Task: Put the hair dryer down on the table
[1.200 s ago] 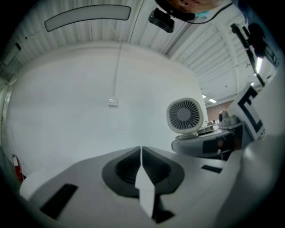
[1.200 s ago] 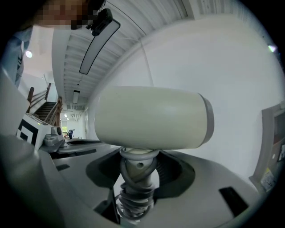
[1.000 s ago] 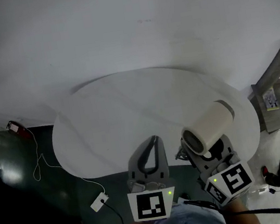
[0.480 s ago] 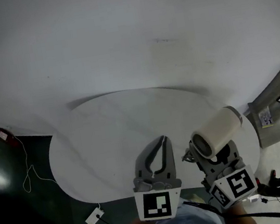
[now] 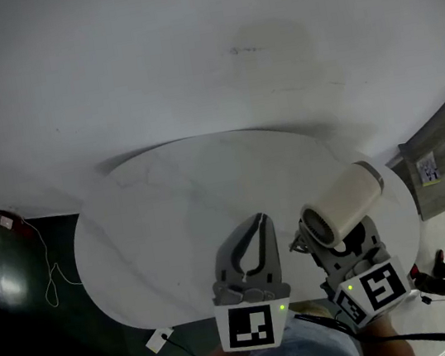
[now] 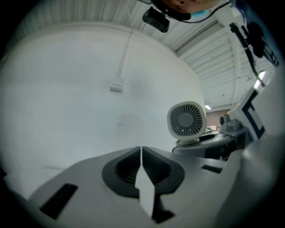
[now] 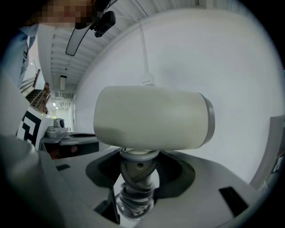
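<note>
A cream hair dryer with a barrel body is held above the near right part of the round white table. My right gripper is shut on its handle, which has the cord wound round it. From the right gripper view the barrel lies crosswise above the jaws. My left gripper hovers beside it on the left, shut, with nothing between its fingers. In the left gripper view the jaws meet in a line and the dryer's rear grille shows to the right.
A white wall stands behind the table, with a small wall box and cable. On the dark floor to the left lie a white power adaptor and a cable. A grey shelf stands at the right.
Both grippers have moved forward from the table's near edge to farther over it, the right one carrying the hair dryer. The jaws look the same.
</note>
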A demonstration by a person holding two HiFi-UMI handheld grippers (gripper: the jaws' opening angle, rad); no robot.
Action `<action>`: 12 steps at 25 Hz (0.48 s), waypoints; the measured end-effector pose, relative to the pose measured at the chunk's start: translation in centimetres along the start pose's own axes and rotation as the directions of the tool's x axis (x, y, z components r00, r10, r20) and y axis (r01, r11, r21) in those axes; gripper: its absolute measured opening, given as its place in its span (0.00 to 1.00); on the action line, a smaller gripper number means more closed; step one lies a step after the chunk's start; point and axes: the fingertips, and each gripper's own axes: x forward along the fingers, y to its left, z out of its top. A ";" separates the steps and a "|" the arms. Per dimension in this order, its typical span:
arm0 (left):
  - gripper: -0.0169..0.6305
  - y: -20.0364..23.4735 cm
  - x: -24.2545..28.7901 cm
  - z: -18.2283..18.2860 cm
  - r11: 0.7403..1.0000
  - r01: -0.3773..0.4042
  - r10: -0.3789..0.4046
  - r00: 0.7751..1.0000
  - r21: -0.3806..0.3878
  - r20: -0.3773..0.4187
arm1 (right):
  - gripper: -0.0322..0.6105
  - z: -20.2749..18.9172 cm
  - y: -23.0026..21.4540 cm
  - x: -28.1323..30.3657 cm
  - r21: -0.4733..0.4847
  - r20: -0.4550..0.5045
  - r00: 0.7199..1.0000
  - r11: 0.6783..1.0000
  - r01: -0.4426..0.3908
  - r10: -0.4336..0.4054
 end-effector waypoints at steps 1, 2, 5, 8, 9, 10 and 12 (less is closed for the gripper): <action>0.05 -0.1 0.4 -0.2 1.000 0.001 -0.001 1.000 -0.004 -0.007 | 0.39 -0.3 -0.4 0.3 0.005 -0.010 1.000 1.000 -0.003 0.003; 0.05 -0.3 0.9 -0.6 1.000 0.004 -0.004 1.000 -0.006 -0.020 | 0.39 -0.7 -0.7 0.5 0.010 -0.020 1.000 1.000 -0.005 0.005; 0.05 -0.8 2.1 -1.6 1.000 0.012 -0.012 0.998 -0.008 -0.055 | 0.39 -1.8 -1.7 1.2 0.024 -0.047 0.999 1.000 -0.005 0.006; 0.05 -1.1 3.1 -2.7 1.000 0.012 -0.011 0.996 0.009 -0.087 | 0.39 -3.4 -2.7 2.1 0.041 -0.076 0.997 0.999 -0.007 0.010; 0.05 -1.2 3.4 -3.2 1.000 0.014 -0.012 0.995 0.018 -0.102 | 0.39 -4.0 -3.0 2.4 0.048 -0.087 0.996 0.999 -0.009 0.013; 0.05 -1.2 3.6 -3.7 1.000 0.016 -0.013 0.993 0.025 -0.117 | 0.39 -4.5 -3.3 2.7 0.054 -0.099 0.995 0.998 -0.011 0.016; 0.05 -1.2 4.1 -4.6 0.999 0.019 -0.014 0.990 0.031 -0.142 | 0.39 -5.5 -3.6 3.3 0.065 -0.118 0.993 0.998 -0.015 0.023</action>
